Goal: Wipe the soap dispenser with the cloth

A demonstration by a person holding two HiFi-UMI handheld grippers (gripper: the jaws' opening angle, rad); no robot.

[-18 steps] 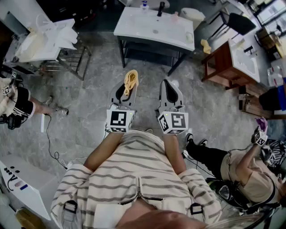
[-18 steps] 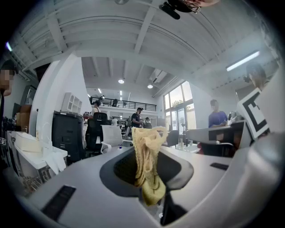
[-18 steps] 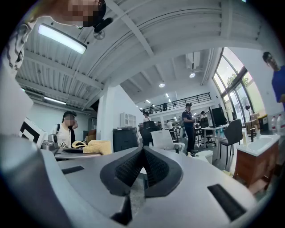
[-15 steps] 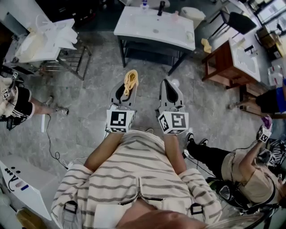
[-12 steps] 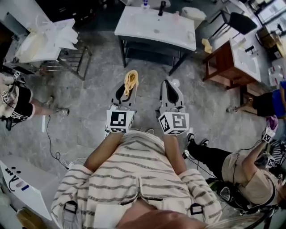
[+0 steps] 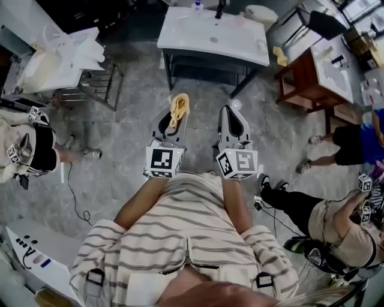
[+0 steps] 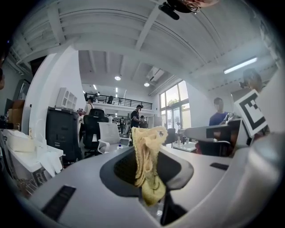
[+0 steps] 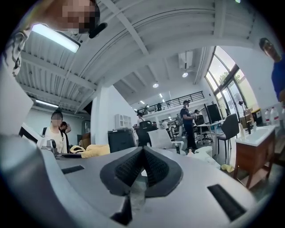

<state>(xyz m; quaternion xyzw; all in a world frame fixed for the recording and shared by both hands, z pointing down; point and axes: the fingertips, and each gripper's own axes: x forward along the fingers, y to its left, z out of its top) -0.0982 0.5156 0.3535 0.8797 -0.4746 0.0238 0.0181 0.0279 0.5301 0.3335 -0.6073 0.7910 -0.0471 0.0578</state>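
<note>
My left gripper (image 6: 175, 117) is shut on a crumpled yellow cloth (image 6: 179, 105), held level above the grey floor. In the left gripper view the cloth (image 7: 148, 165) hangs bunched between the dark pads and sticks up past the tips. Beside it, my right gripper (image 6: 231, 110) is shut with nothing in it; in the right gripper view its ribbed pads (image 8: 153, 167) meet at the tips. Ahead stands a white sink table (image 6: 240, 48). At its back edge are a small white soap dispenser (image 6: 195, 5) and a black tap (image 6: 221, 7).
A metal rack with white bags (image 6: 84, 57) stands at the left. A wooden washstand (image 6: 312, 75) is at the right, a black chair (image 6: 324, 24) behind it. A person (image 6: 27, 150) crouches at the left and others (image 6: 336, 231) at the right. A cable (image 6: 71, 192) trails on the floor.
Both grippers keep their pose, the cloth still clamped in the left one. The view has drifted a little. The people at the left and right edges have shifted.
</note>
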